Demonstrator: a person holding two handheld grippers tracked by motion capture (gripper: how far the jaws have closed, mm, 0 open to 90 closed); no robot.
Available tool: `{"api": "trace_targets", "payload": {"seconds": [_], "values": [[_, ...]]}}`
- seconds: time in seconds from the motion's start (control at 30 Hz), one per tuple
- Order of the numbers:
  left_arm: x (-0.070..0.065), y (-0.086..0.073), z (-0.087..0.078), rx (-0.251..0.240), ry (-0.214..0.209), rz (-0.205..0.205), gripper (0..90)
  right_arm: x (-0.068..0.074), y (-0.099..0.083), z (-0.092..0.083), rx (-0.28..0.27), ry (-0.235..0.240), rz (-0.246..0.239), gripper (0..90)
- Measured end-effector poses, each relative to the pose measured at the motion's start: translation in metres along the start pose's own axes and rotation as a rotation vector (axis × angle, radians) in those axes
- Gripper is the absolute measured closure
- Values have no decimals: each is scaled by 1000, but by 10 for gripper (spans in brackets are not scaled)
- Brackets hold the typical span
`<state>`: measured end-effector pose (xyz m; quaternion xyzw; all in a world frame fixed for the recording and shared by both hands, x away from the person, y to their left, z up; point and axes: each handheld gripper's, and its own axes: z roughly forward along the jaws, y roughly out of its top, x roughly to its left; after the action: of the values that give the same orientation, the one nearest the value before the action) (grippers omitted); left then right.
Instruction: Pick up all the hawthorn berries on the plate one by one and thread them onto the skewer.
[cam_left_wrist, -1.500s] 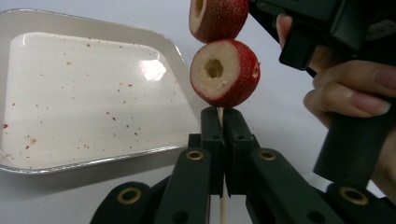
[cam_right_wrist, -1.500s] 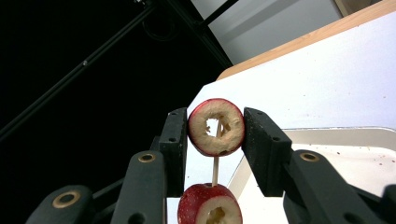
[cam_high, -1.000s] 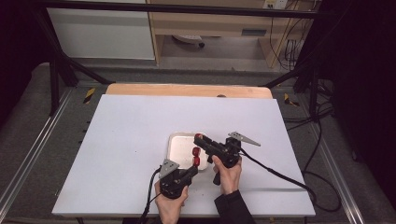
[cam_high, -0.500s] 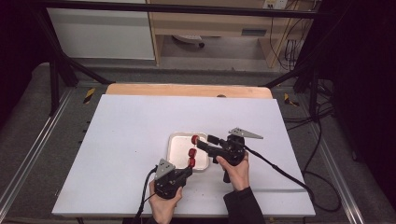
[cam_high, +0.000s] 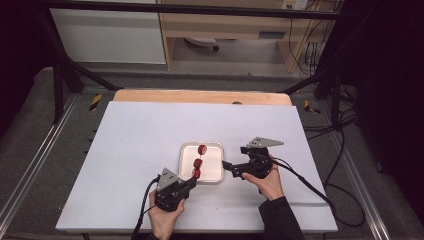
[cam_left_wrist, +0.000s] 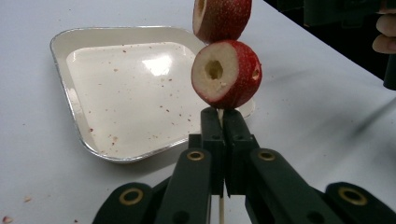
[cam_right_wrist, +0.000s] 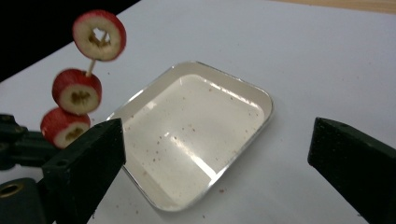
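A thin wooden skewer (cam_left_wrist: 220, 212) carries three red fruit slices (cam_high: 198, 162) with pale cored centres. My left gripper (cam_high: 192, 181) is shut on the stick just below the lowest slice (cam_left_wrist: 227, 74) and holds it slanting up over the near edge of a small white tray (cam_high: 212, 170). In the right gripper view the three slices (cam_right_wrist: 77, 92) hang at the left above the tray (cam_right_wrist: 196, 130). My right gripper (cam_high: 226, 166) sits just right of the tray. Its jaws have just been opening and stand wide with nothing between them (cam_right_wrist: 217, 140).
The tray (cam_left_wrist: 126, 93) holds only red crumbs. It sits near the middle of a white tabletop (cam_high: 140, 145) with a wooden strip (cam_high: 200, 96) along the far edge. Cables trail from both grippers toward the front. Dark frame rails flank the table.
The right gripper let go of the top fruit slice, opened its jaws and drew back to the right. The left gripper shifted slightly left with the skewer.
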<state>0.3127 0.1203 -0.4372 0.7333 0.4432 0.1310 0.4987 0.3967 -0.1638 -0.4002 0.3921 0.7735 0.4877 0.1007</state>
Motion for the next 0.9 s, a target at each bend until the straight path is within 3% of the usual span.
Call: {"api": "trace_targets", "payload": {"seconds": [0.37,0.67,0.9], "values": [[9,12,-7,60,0,46,885,-20,-32,-17,116,-50,-90,11],[13,25,-7,124,12,91,884,-39,-55,-36,136,-85,-70,14],[16,41,-7,153,22,122,884,-45,-70,-48,147,-100,-62,15]]}}
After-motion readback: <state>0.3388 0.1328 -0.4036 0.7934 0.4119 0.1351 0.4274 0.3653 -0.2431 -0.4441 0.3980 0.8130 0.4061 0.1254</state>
